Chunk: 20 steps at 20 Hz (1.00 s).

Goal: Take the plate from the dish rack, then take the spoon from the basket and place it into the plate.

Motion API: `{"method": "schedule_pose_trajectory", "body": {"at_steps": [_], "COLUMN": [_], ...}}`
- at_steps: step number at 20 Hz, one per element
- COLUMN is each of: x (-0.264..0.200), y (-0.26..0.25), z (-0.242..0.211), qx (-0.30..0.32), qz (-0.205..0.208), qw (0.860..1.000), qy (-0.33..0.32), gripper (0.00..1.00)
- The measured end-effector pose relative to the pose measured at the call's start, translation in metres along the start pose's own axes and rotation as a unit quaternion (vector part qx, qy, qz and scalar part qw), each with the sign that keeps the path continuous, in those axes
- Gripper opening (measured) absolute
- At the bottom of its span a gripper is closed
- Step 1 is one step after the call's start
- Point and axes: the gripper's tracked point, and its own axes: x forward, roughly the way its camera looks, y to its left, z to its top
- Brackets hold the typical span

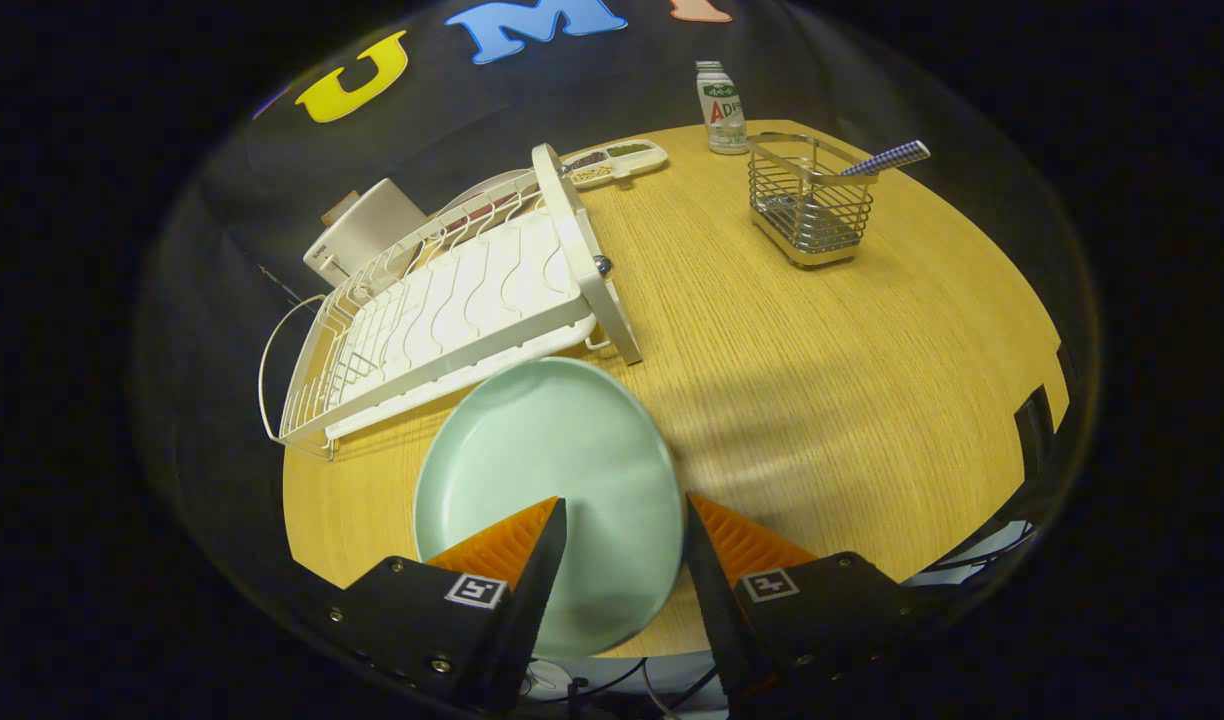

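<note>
Claw (622,520): fingers spread apart, with the near part of the plate lying between them; whether either finger touches the plate cannot be told.
Plate (547,470): pale green, round, on the wooden surface (822,360), just in front of the dish rack.
Dish rack (452,310): white wire, beyond the plate.
Basket (812,205): metal wire, standing well beyond the fingers on the far side of the surface.
Spoon (887,158): checked handle sticking out of the basket's top, tilted.
Bottle (721,108): upright behind the basket.
Divided tray (617,160): small, between rack and bottle.
</note>
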Motion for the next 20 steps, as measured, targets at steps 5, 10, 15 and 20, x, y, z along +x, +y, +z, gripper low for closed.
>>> {"method": "schedule_pose_trajectory", "body": {"at_steps": [5,10,15,20], "x": [-0.015,-0.047,-0.081,-0.082], "y": [-0.018,-0.054,-0.096,-0.128], "z": [0.03,0.089,0.146,0.181], "qx": [0.023,0.082,0.135,0.175], "qz": [-0.027,-0.079,-0.133,-0.161], "qw": [0.998,0.981,0.951,0.932], "qy": [-0.051,-0.159,-0.244,-0.275], "gripper": [0.71,0.7,0.7,0.7]}}
